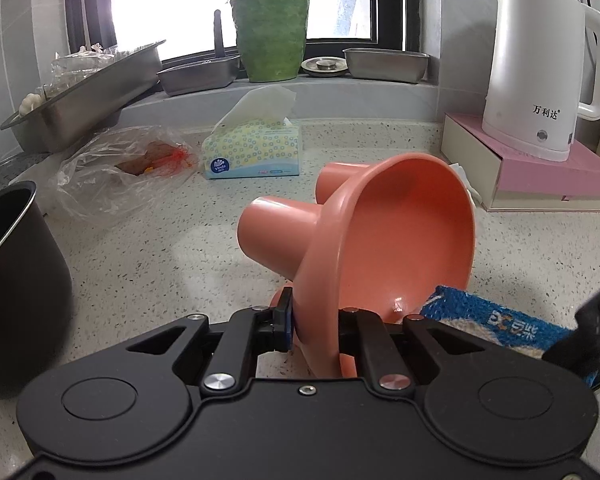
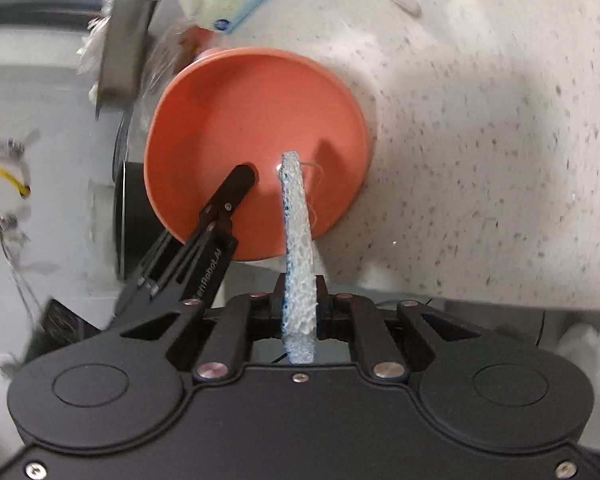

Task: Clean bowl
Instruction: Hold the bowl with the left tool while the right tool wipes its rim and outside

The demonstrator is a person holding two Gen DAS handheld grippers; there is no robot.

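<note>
A salmon-pink bowl [image 1: 404,220] with tube-shaped feet is tipped on its side above the speckled counter [image 1: 180,240], its hollow facing right. My left gripper [image 1: 316,320] is shut on the bowl's lower rim. My right gripper [image 2: 300,300] is shut on a thin blue and white sponge cloth [image 2: 298,248], which it holds edge-on. The cloth's far end reaches into the hollow of the bowl [image 2: 240,120], near the left gripper's finger [image 2: 228,196]. In the left wrist view the sponge cloth [image 1: 500,328] comes in from the right, just beside the bowl's rim.
A white kettle [image 1: 540,72] stands on a pink box [image 1: 540,176] at the right. A tissue pack [image 1: 256,148] and a plastic bag [image 1: 120,168] lie behind the bowl. A dark pot [image 1: 16,280] is at the left. Steel trays [image 1: 84,92] and a green vase [image 1: 272,32] sit by the window.
</note>
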